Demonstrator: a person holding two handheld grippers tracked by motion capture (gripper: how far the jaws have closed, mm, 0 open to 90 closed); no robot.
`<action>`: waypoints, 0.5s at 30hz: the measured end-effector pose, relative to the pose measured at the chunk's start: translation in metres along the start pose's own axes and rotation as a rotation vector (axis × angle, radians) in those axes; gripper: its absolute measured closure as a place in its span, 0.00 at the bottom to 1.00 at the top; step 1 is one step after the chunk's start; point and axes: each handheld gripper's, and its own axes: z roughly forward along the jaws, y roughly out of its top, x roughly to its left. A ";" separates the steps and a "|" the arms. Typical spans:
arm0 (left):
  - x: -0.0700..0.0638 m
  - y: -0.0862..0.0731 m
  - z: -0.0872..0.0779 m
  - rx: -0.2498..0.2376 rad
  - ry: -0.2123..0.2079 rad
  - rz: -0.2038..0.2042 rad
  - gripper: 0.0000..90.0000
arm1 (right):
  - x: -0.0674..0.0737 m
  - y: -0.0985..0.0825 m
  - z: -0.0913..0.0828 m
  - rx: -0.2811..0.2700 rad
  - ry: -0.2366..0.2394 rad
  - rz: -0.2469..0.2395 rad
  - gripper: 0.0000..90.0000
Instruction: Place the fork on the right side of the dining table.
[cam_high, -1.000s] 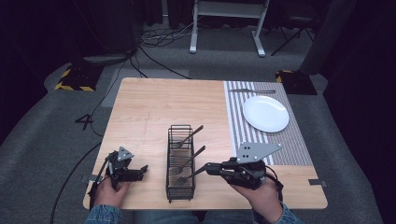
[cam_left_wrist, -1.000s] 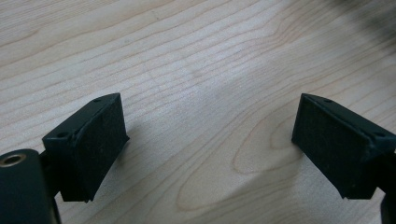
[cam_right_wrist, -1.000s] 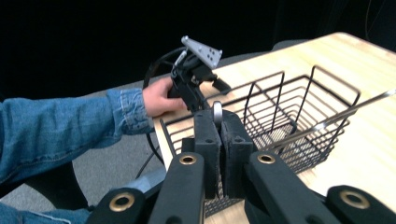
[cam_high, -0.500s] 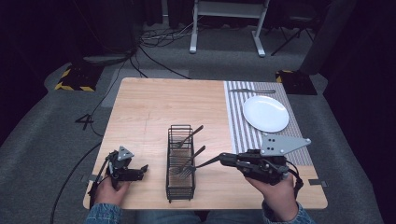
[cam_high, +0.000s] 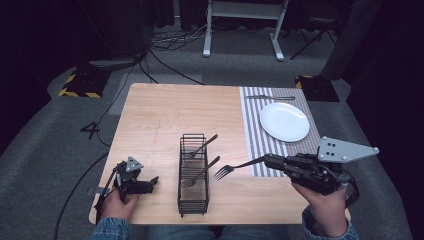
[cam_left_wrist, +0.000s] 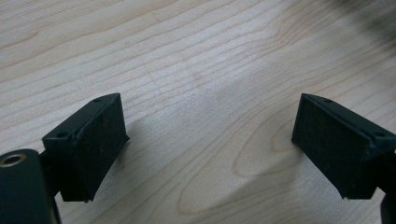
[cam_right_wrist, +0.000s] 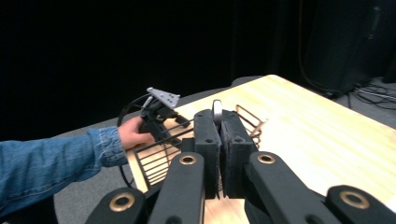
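Right gripper (cam_high: 267, 161) at 4 o'clock on the table (cam_high: 165, 120), jaws clenched on the handle of a fork (cam_high: 235, 168). Fork held roughly level above the table, tines toward 9 o'clock, just beside the wire rack (cam_high: 193, 200) and clear of it. Handle end visible between the pads in the right gripper view (cam_right_wrist: 217, 112).

Two more forks (cam_high: 202, 147) leaning in the rack, handles up toward 1 o'clock.

Left gripper (cam_high: 150, 183) at 7 o'clock near the table edge, jaws released and wide apart, nothing between them; bare wood beneath in the left gripper view (cam_left_wrist: 210, 135).

White plate (cam_high: 284, 121) on striped placemat (cam_high: 252, 130) at 2 o'clock; another utensil (cam_high: 270, 97) at the mat's far end.
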 end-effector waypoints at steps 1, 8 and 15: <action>0.000 0.000 0.000 0.000 0.000 0.000 0.11 | -0.002 0.000 -0.003 -0.002 -0.010 0.000 0.97; 0.000 0.000 0.000 0.000 0.000 0.000 0.11 | -0.014 -0.002 -0.020 -0.014 -0.072 0.016 0.97; 0.000 0.000 0.000 0.001 0.000 0.002 0.11 | -0.028 -0.004 -0.033 -0.026 -0.130 0.042 0.97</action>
